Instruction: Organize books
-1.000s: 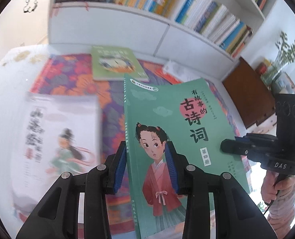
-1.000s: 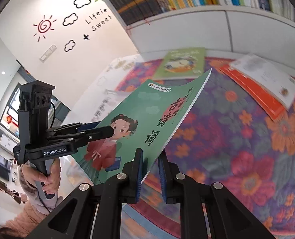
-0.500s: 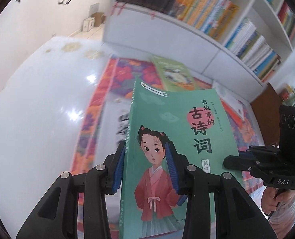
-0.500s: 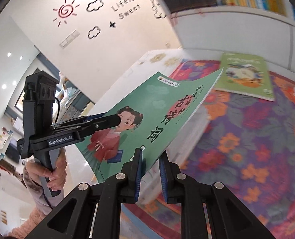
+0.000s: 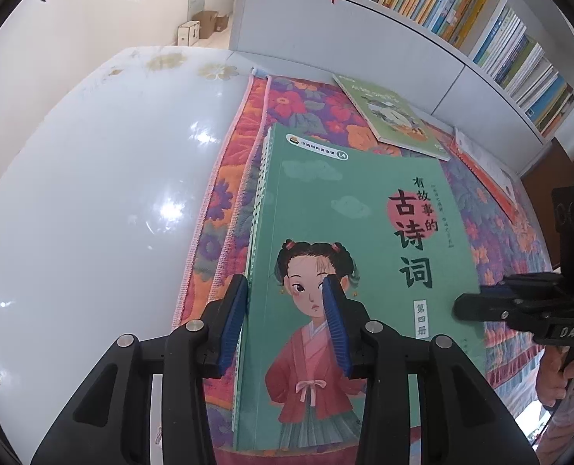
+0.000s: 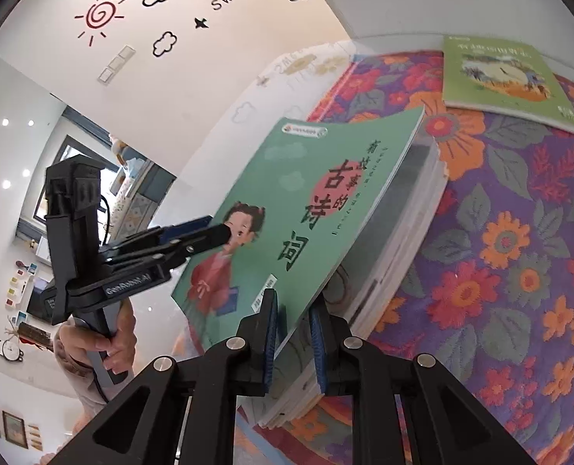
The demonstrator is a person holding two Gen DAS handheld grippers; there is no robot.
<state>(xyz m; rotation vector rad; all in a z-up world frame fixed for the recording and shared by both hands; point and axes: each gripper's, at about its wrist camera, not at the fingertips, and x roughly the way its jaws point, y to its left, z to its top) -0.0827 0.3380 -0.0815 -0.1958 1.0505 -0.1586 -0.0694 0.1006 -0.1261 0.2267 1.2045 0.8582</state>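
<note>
A green book (image 5: 364, 240) with a girl in a red robe on its cover hangs slightly tilted just above a stack of white books (image 6: 403, 232), whose edge peeks out (image 5: 257, 193) on the left. My left gripper (image 5: 285, 286) is shut on the green book's spine edge, one blue pad under it and one on the cover. My right gripper (image 6: 293, 302) is shut on the opposite long edge (image 6: 325, 271). Each gripper shows in the other's view: the right one (image 5: 469, 308) at the book's right edge, the left one (image 6: 221, 232) on the girl's face.
The stack lies near the left edge of a floral cloth (image 6: 500, 252) on a glossy white table (image 5: 93, 193). A light green book (image 5: 391, 116) and an orange-and-white book (image 5: 484, 166) lie farther back. A filled bookshelf (image 5: 442, 7) stands behind.
Both grippers have carried the green book leftward and down, from over the middle of the cloth to just above the white stack. The grip on it looks unchanged.
</note>
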